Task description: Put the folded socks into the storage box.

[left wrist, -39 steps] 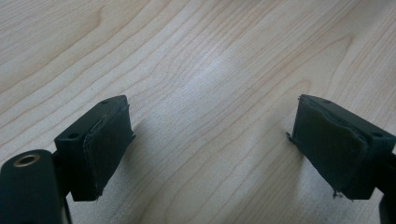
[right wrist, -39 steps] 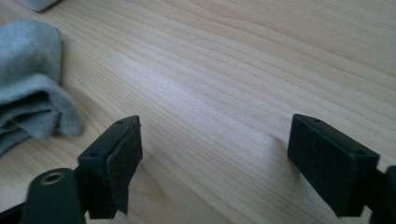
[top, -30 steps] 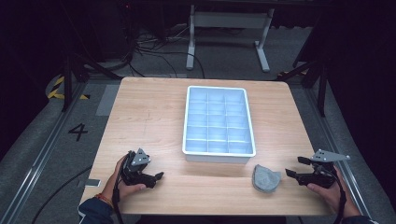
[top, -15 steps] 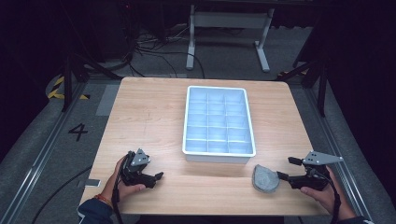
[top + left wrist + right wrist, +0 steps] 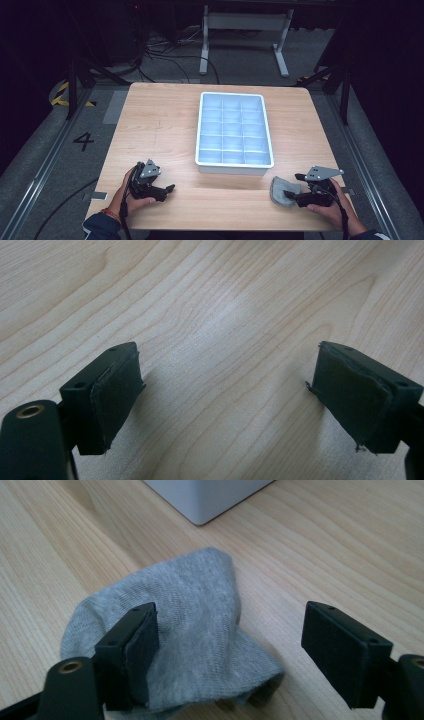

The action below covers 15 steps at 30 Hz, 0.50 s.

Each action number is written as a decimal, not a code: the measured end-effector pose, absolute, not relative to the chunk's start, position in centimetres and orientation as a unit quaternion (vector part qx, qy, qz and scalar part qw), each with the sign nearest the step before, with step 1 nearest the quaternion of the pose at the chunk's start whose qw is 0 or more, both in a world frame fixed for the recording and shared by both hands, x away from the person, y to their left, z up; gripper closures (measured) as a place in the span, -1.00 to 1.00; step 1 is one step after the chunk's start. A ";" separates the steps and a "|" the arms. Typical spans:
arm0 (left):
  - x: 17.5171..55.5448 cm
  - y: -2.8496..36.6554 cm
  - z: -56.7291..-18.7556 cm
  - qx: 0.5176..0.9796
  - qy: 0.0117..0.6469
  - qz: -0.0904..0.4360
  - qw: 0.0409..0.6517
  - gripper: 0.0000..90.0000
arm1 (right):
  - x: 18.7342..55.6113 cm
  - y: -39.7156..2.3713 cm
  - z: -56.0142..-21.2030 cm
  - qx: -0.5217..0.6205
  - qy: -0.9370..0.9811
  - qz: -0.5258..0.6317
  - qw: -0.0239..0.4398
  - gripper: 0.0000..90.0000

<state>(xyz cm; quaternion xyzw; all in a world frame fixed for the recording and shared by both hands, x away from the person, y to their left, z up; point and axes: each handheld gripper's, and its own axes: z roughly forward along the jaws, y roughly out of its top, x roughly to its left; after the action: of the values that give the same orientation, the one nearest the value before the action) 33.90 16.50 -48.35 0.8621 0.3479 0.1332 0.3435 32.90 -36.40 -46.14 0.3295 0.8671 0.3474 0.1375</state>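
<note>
Crumpled grey knitted sock (image 5: 185, 625) lay on light wooden tabletop (image 5: 160, 125), near front right corner of white plastic compartment tray (image 5: 235, 165). Right claw (image 5: 227, 655) stood at sock, jaws spread wide: one jaw over fabric, other over bare wood, no squeeze on sock. Left claw (image 5: 225, 400) rested well apart at front left, jaws wide, bare wood between them.

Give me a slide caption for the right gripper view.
Open right gripper reaching over a grey sock beside the white tray.
</note>
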 end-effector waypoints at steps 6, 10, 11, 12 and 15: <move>33.9 16.5 -48.4 0.862 0.348 0.134 0.344 -0.71 | 33.0 -36.1 -46.7 0.334 0.871 0.336 0.130 -0.60; 33.9 16.5 -48.3 0.862 0.347 0.135 0.343 -0.71 | 33.5 -36.1 -47.3 0.344 0.868 0.343 0.104 -0.66; 33.9 16.5 -48.3 0.862 0.347 0.135 0.343 -0.71 | 33.5 -36.0 -47.3 0.342 0.870 0.342 0.099 -0.65; 33.9 16.5 -48.3 0.863 0.347 0.134 0.342 -0.71 | 33.5 -35.9 -47.3 0.343 0.870 0.339 0.101 -0.62; 33.9 16.5 -48.3 0.862 0.347 0.135 0.343 -0.71 | 33.4 -35.8 -47.1 0.334 0.875 0.338 0.096 -0.35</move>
<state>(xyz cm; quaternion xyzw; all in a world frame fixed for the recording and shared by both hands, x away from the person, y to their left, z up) 33.90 16.52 -48.35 0.8623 0.3472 0.1347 0.3431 33.39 -35.78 -47.09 0.3339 0.8745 0.3384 0.0960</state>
